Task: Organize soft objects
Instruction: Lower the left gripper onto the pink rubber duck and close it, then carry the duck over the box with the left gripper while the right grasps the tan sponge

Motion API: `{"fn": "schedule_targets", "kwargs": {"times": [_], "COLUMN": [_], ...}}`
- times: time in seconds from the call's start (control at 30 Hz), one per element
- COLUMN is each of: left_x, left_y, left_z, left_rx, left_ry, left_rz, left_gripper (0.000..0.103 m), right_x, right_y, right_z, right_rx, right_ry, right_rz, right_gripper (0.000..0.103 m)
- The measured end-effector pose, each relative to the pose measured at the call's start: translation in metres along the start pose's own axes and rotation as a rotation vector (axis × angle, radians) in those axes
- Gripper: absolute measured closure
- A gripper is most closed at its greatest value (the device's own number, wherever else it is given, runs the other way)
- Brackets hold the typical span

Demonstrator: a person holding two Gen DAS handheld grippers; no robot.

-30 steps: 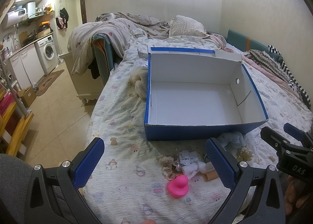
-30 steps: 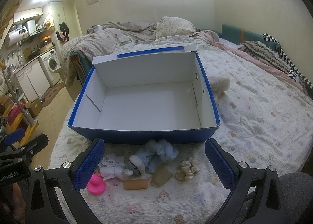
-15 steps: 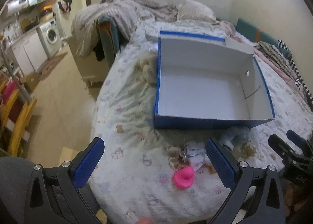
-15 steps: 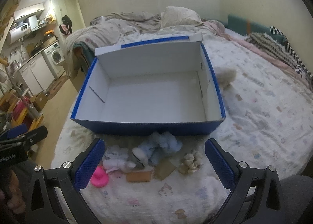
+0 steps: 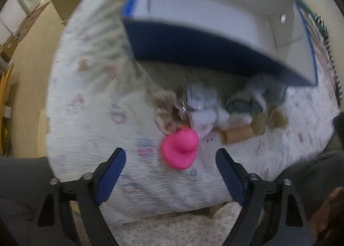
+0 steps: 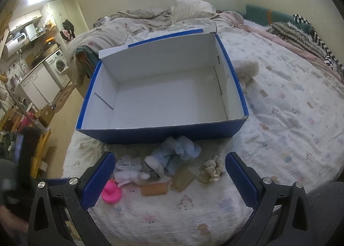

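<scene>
Above the bed's edge, both tools hang wide open, left tool (image 5: 171, 172) tipped toward the pink duck (image 5: 180, 149), right tool (image 6: 169, 179) level.

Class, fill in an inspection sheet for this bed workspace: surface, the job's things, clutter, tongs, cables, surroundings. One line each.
Surface: bed with a printed white cover, rumpled.
Job's things: blue box open, nothing in it; pink duck, blue plush, white plush and beige scrunchie lie in front of it.
Clutter: tan block; fluffy cream item to the right of the box.
Tongs: left tongs open, aimed at the duck, blurred view; right tongs open, holding nothing.
Cables: nothing seen.
Surroundings: washing machine, heaped bedding.
</scene>
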State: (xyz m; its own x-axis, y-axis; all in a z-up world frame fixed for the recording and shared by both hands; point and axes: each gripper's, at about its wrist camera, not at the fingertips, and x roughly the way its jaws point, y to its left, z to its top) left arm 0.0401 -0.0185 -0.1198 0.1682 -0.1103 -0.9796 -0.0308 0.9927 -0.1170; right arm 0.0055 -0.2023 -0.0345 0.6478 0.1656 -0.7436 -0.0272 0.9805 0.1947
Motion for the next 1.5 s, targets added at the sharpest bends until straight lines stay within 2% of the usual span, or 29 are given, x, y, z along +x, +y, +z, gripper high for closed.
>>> {"fn": "schedule_targets", "kwargs": {"times": [0.17,0.3,0.47,0.57,0.7,0.83,0.9,1.0,1.1,1.13,1.2,1.3,1.37,1.5], "left_x": [0.026,0.035,0.016,-0.012,-0.049,-0.063,-0.058,-0.044,-0.035,-0.032,-0.027,-0.028,-0.034,-0.034], "left_y": [-0.01,-0.011,-0.013,-0.002,0.012,0.024,0.027,0.036,0.041,0.042,0.043,0.043,0.041,0.045], "left_z": [-0.005,-0.006,-0.012,-0.017,-0.004,0.02,0.032,0.042,0.046,0.047,0.047,0.047,0.045,0.041], "left_rx": [0.039,0.042,0.075,0.044,0.017,0.034,0.043,0.041,0.027,0.019,0.01,0.003,0.012,0.001], "left_ry": [0.031,0.045,0.023,0.016,-0.024,-0.069,-0.081,-0.074,-0.064,-0.059,-0.053,-0.065,-0.09,-0.085], "left_rz": [0.025,-0.003,-0.004,-0.04,-0.061,-0.047,-0.03,-0.037,-0.061,-0.074,-0.087,-0.105,-0.096,-0.102], "left_gripper": [0.042,0.065,0.067,0.067,0.067,0.067,0.067,0.067,0.067,0.067,0.067,0.067,0.067,0.067], "right_x": [0.004,0.006,0.012,0.019,0.043,0.078,0.092,0.114,0.132,0.135,0.142,0.144,0.137,0.118], "right_y": [0.0,-0.004,-0.012,-0.015,-0.016,-0.007,-0.004,0.0,0.0,-0.001,-0.002,-0.001,0.0,-0.002], "right_z": [-0.001,-0.001,0.001,0.002,-0.005,-0.019,-0.024,-0.031,-0.037,-0.037,-0.04,-0.041,-0.039,-0.032], "right_rx": [0.0,0.024,0.066,0.07,0.104,0.15,0.168,0.148,0.194,0.206,0.239,0.223,0.212,0.199], "right_ry": [0.02,0.038,0.072,0.12,0.292,0.465,0.5,0.545,0.585,0.58,0.58,0.583,0.551,0.504], "right_rz": [0.002,0.021,0.035,0.076,0.213,0.257,0.217,0.108,0.115,0.111,0.133,0.128,0.14,0.141], "right_gripper": [0.0,0.0,0.0,0.0,0.043,0.053,0.066,0.066,0.067,0.07,0.096,0.096,0.096,0.096]}}
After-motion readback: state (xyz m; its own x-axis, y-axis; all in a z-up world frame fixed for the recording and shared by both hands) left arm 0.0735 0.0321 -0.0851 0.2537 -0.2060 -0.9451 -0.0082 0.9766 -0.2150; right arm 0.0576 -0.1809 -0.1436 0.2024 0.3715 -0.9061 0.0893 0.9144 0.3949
